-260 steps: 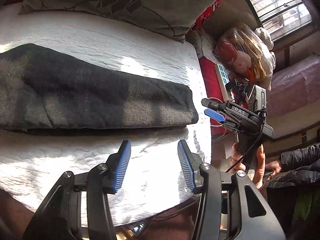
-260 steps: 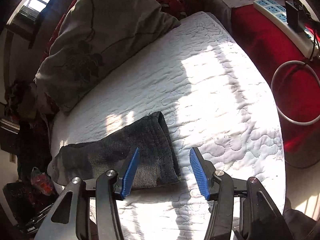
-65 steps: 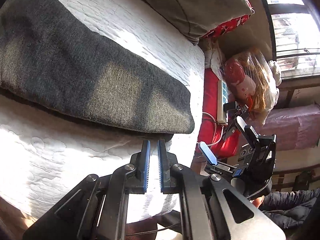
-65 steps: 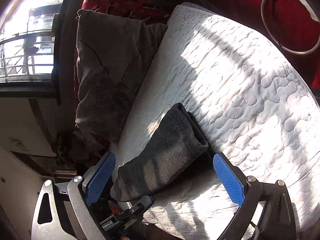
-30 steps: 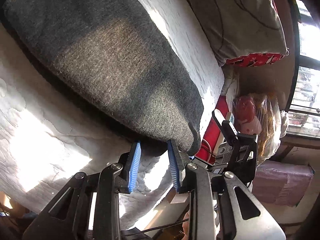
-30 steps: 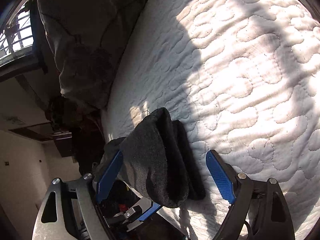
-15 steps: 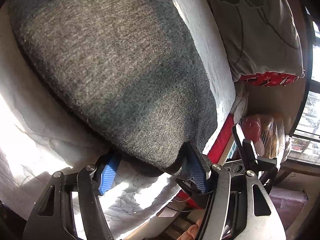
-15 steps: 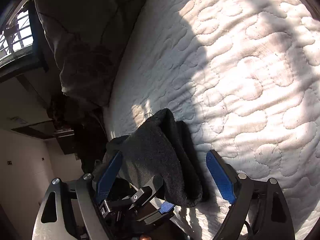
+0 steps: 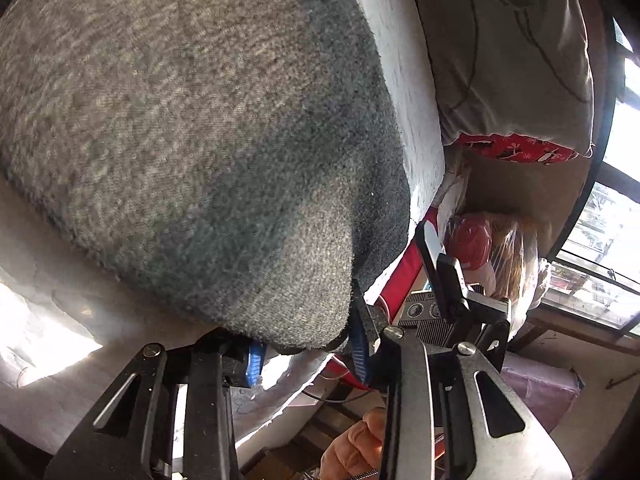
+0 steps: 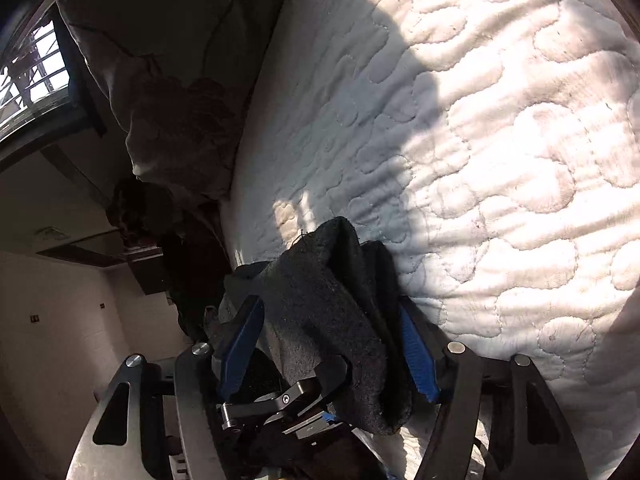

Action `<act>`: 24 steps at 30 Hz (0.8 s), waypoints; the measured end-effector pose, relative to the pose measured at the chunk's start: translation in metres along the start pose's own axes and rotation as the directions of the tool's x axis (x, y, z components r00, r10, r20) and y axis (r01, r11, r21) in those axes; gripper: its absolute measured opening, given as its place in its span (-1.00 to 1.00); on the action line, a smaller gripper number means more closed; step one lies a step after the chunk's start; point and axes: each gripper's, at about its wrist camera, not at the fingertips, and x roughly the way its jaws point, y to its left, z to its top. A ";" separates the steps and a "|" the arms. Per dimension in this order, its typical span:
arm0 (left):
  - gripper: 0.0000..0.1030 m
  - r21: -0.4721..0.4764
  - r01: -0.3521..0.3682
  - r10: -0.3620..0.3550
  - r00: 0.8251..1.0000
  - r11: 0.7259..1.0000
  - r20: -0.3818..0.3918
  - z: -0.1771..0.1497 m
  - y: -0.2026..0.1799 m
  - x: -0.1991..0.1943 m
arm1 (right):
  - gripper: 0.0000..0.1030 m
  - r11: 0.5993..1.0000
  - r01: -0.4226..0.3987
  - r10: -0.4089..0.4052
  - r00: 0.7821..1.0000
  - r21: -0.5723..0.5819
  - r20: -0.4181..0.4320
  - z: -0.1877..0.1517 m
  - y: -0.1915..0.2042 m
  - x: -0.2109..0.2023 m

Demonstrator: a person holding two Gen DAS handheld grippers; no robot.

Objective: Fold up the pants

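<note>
The folded dark grey pants (image 9: 192, 128) lie on a white quilted mattress (image 10: 500, 160). Their end fills most of the left wrist view. My left gripper (image 9: 306, 344) has its jaws closing on the near corner of that end, and the fabric bulges between its blue pads (image 9: 254, 360). In the right wrist view the same end of the pants (image 10: 332, 320) stands bunched between the blue pads of my right gripper (image 10: 328, 320), whose jaws are also closing on it. The left gripper (image 10: 288, 400) shows just below that fabric.
A grey flowered pillow (image 9: 500, 40) lies along the mattress's far side over a red cushion (image 9: 516, 146). Past the mattress edge are a plastic bag (image 9: 492, 248), a window (image 9: 612, 220) and a person's hand (image 9: 356, 444).
Both grippers moved in on the pants' end. The left jaws widened around the corner and then narrowed on it. The right jaws narrowed from wide open onto the bunched fabric.
</note>
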 end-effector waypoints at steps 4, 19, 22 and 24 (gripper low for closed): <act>-0.50 0.036 0.018 -0.018 1.000 0.999 -0.013 -0.001 -0.006 -0.004 | -0.49 0.999 0.043 -0.044 0.998 0.016 0.045 -0.008 -0.004 0.001; -0.56 0.006 0.233 -0.232 0.970 0.973 -0.080 0.018 -0.024 -0.074 | -0.63 0.929 0.310 -0.267 0.940 -0.203 0.214 -0.068 0.126 0.002; -0.56 -0.022 0.275 -0.276 0.959 0.961 -0.062 0.033 -0.017 -0.097 | -0.63 0.873 0.407 -0.345 0.905 -0.270 0.247 -0.080 0.165 0.024; -0.56 -0.046 0.295 -0.297 0.954 0.954 -0.044 0.045 -0.009 -0.111 | -0.63 0.836 0.460 -0.390 0.882 -0.300 0.264 -0.086 0.186 0.042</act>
